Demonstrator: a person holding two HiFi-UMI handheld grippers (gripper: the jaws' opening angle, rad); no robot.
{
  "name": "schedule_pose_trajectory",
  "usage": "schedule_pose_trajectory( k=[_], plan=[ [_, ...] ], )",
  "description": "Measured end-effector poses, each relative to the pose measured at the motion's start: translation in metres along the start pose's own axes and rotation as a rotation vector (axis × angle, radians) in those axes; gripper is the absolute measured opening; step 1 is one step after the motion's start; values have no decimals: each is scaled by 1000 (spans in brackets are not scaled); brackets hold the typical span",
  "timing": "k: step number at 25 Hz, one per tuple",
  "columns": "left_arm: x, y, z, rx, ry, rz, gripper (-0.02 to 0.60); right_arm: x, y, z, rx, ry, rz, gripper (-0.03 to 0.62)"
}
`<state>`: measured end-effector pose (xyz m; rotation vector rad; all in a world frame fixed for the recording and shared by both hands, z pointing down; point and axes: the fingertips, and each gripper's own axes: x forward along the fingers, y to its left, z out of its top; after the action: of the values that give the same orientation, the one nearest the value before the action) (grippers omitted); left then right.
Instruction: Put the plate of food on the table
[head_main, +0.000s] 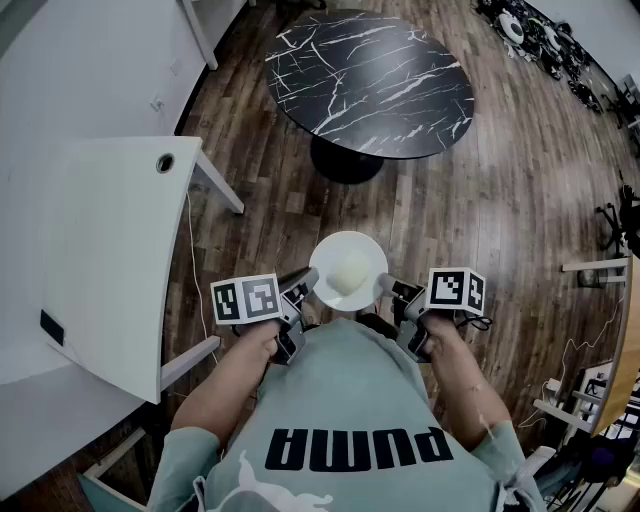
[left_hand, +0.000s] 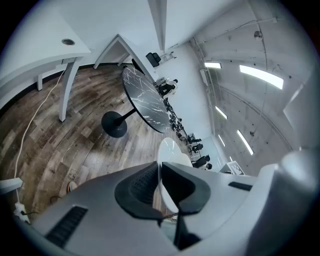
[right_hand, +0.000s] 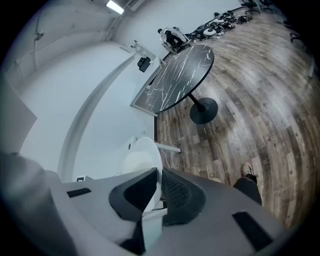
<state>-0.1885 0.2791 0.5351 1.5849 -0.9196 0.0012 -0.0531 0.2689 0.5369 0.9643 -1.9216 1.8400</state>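
I see the plate (head_main: 325, 252), with a pale mound of food (head_main: 348, 274), held over the wood floor (head_main: 500, 200), short of the black marble table (head_main: 370, 80). My left gripper (head_main: 308, 290) and right gripper (head_main: 388, 288) each pinch its rim. The shirt (head_main: 355, 400) reads PUMA.

Head camera looks steeply down from above the person's chest onto the plate (head_main: 347, 270), held between the left gripper (head_main: 303, 292) and right gripper (head_main: 393, 290). Each gripper camera rides close behind its own jaws, sighting along them at the plate's rim from opposite sides. All three views share the plate, the black marble table (head_main: 370, 80) and the wood floor (head_main: 500, 200).
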Motion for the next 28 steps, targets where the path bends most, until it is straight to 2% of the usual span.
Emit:
schedule_pose_trajectory(
  k=[7, 14, 20, 28],
  plan=[
    [-8, 5, 6, 0, -1, 0, 32, 6, 9, -2, -3, -1, 6, 37],
    [5, 4, 22, -7, -34, 31, 31, 16, 5, 22, -14, 23, 34, 37],
    [27, -2, 43, -21, -61, 68, 31, 21, 1, 58, -27, 54, 64, 37],
    [78, -26, 79, -27, -84, 97, 32, 13, -13, 128, -37, 65, 98, 37]
  ],
)
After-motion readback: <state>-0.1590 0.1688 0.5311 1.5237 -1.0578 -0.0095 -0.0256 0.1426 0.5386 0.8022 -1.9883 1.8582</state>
